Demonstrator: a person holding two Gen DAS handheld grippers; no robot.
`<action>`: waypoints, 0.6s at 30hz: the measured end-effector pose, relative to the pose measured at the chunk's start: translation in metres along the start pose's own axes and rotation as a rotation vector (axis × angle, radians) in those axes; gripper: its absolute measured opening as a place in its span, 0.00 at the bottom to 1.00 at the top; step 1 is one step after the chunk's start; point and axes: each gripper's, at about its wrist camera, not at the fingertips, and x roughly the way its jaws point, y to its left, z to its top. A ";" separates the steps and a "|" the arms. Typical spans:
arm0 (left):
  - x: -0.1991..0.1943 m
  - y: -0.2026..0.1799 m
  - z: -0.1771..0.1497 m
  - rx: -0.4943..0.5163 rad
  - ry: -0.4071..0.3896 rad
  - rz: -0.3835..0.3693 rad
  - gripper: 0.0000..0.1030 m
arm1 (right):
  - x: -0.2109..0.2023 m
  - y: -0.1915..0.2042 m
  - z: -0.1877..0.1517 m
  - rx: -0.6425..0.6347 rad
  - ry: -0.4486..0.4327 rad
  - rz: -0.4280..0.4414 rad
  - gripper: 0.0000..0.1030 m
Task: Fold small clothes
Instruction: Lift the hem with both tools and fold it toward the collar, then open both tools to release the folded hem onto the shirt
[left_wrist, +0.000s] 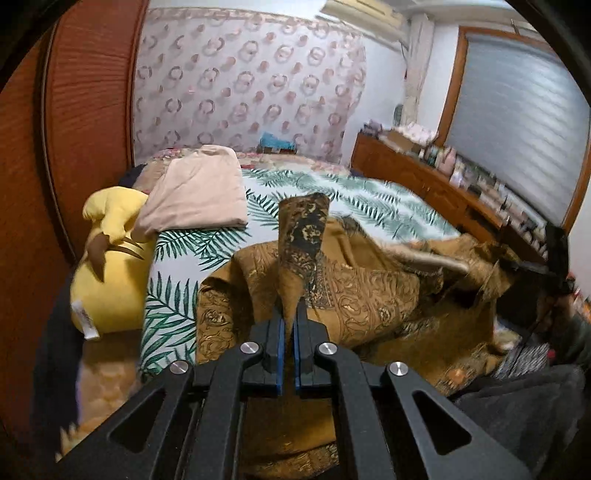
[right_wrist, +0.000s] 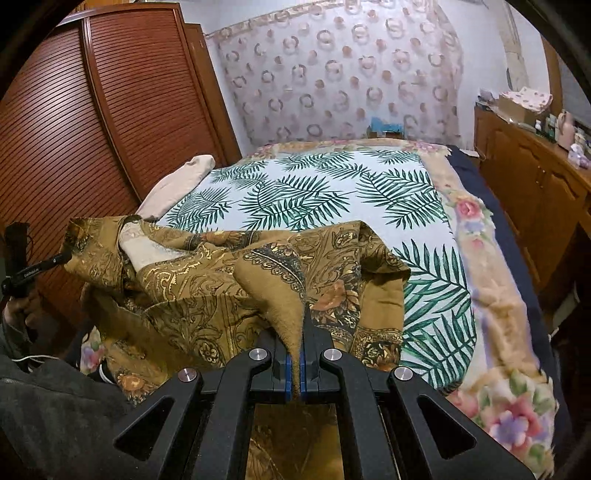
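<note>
Both grippers were clamped on the brown patterned garment (right_wrist: 236, 280): left gripper (left_wrist: 289, 332) and right gripper (right_wrist: 296, 354) each pinched one edge, prob. to spread it over the leaf-print sheet (right_wrist: 332, 192) for folding.

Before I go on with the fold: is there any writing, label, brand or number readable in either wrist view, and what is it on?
Nothing can be read.
White tag on the yellow plush toy: print too blurred.
Small white lettering on the left claw's black arm, seen from the right wrist view: too small.
Boxes and bottles on the wooden dresser: blurred.
</note>
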 end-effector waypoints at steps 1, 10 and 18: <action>0.001 -0.002 -0.002 0.014 0.003 0.012 0.04 | 0.001 0.005 -0.001 -0.009 0.008 -0.004 0.02; 0.007 -0.003 -0.006 0.018 0.024 0.017 0.25 | 0.013 0.020 -0.011 -0.012 0.067 -0.054 0.04; -0.003 -0.003 0.008 0.021 -0.036 0.011 0.65 | 0.008 0.034 -0.001 -0.042 0.012 -0.081 0.11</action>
